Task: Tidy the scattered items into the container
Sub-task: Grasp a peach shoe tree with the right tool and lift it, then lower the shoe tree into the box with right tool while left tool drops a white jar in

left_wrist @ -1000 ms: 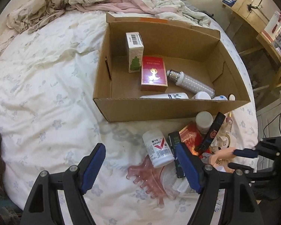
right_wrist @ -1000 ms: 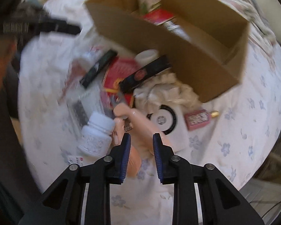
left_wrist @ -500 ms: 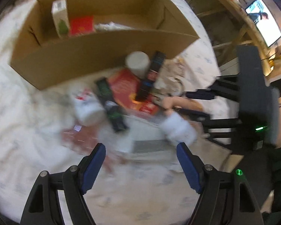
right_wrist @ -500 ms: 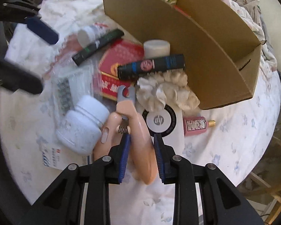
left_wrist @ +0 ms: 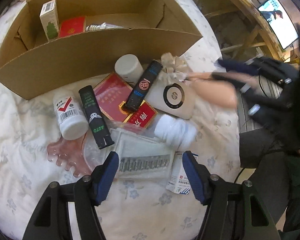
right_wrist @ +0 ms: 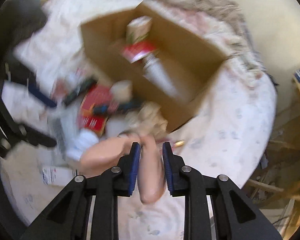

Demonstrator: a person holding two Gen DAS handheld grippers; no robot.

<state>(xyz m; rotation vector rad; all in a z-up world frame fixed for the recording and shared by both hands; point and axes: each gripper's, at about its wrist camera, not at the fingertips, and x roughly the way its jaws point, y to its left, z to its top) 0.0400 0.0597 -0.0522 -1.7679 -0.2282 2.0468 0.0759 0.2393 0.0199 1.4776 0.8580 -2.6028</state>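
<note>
While our right claw [right_wrist: 151,156] grips the peach-handled clippers [right_wrist: 150,180], our left claw [left_wrist: 150,170] closes, nothing clamped, around the clear packet [left_wrist: 142,150] on the bed; we should clear the cardboard box [right_wrist: 190,46] wall before releasing.

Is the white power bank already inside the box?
No, the power bank lies on the bed in front of the box.
</note>
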